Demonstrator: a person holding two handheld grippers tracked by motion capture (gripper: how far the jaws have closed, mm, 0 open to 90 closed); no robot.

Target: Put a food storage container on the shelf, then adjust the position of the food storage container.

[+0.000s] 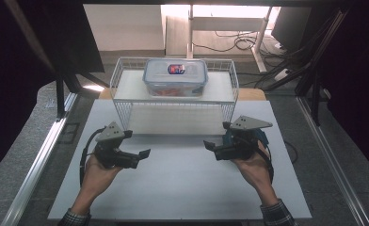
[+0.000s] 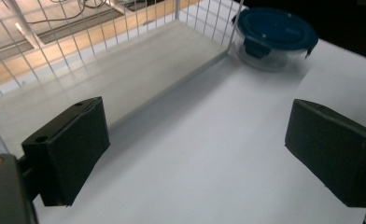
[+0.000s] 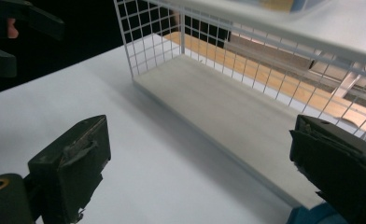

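While both hands rest low on the white table (image 1: 182, 188), the high view shows the left gripper (image 1: 142, 154) and right gripper (image 1: 210, 145) facing each other, jaws spread and empty, near a wire shelf (image 1: 126, 70) carrying a clear lidded container (image 1: 175, 77). In the left gripper view, a round blue-lidded bowl (image 2: 274, 35) sits beside the shelf. In the right gripper view, the shelf's lower board (image 3: 228, 107) lies just ahead.

Left hand-held gripper (image 1: 142, 154) wide open, empty; right hand-held gripper (image 1: 210, 145) likewise, seemingly facing it.
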